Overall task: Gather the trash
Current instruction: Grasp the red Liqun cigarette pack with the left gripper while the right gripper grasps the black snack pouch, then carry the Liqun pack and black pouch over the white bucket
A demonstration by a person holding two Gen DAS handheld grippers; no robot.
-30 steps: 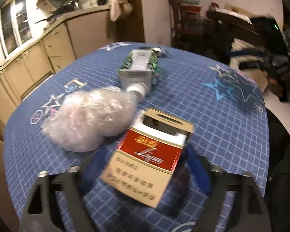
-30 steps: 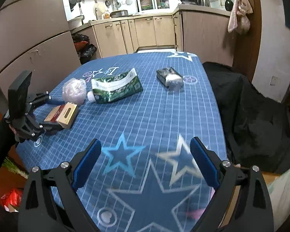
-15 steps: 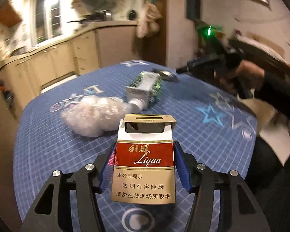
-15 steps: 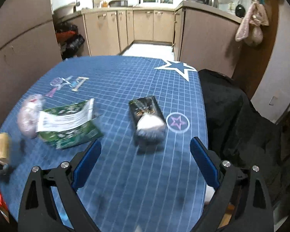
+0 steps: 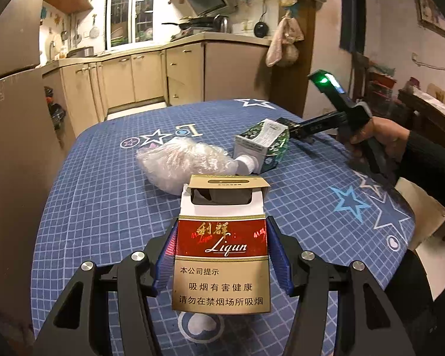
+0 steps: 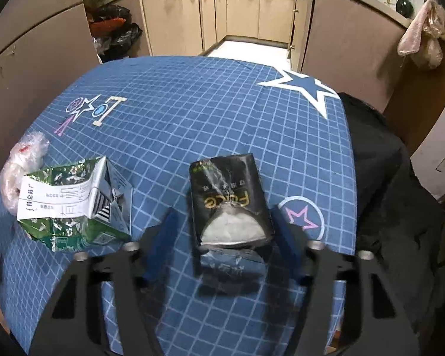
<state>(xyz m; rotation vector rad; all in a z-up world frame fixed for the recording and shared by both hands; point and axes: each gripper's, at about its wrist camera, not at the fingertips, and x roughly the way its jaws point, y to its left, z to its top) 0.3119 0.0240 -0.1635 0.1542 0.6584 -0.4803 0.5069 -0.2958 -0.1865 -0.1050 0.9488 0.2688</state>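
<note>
Red cigarette pack (image 5: 221, 255) clamped in left tool (image 5: 221, 259) | black packet (image 6: 230, 200) between wide right tool (image 6: 225, 247)

plastic wad (image 6: 20, 166): cut by left edge | fingers (image 6: 163, 237): blurred

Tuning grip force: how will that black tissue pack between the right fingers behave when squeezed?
The black tissue pack is probably soft: its wrapper looks crinkled, so it should dent. It is likely light, being torn open. The glossy film may slip in the right gripper.
</note>
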